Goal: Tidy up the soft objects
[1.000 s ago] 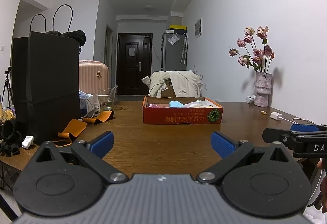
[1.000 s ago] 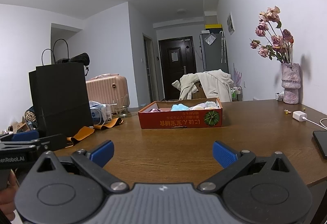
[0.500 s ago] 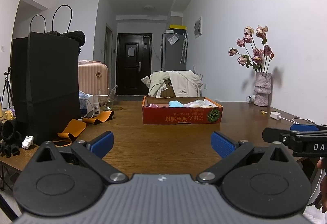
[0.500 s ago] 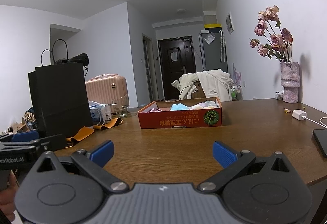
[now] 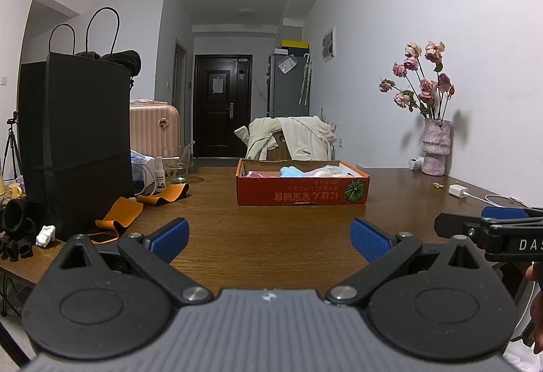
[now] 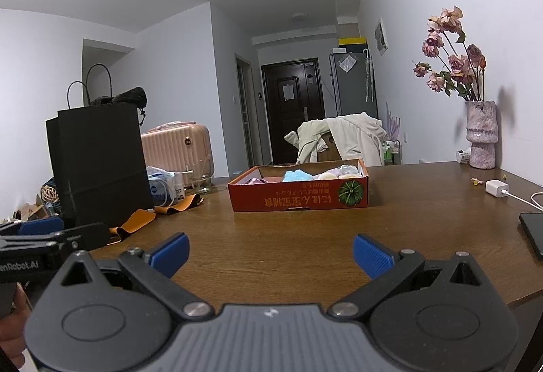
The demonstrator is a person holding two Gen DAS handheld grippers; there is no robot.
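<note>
An orange cardboard box (image 5: 302, 193) (image 6: 298, 197) sits mid-table and holds several soft items: a pink one (image 5: 256, 174), a light blue one (image 5: 292, 172) (image 6: 298, 175) and pale ones (image 5: 327, 172). My left gripper (image 5: 269, 238) is open and empty, well short of the box. My right gripper (image 6: 270, 251) is open and empty, also short of the box. The right gripper shows at the right edge of the left wrist view (image 5: 492, 226). The left gripper shows at the left edge of the right wrist view (image 6: 40, 236).
A tall black paper bag (image 5: 78, 141) (image 6: 101, 161) stands at the left with an orange strap (image 5: 129, 212) beside it. A vase of dried roses (image 5: 436, 148) (image 6: 480, 138), a white charger (image 6: 496, 188) and a dark phone (image 6: 532, 233) are at the right.
</note>
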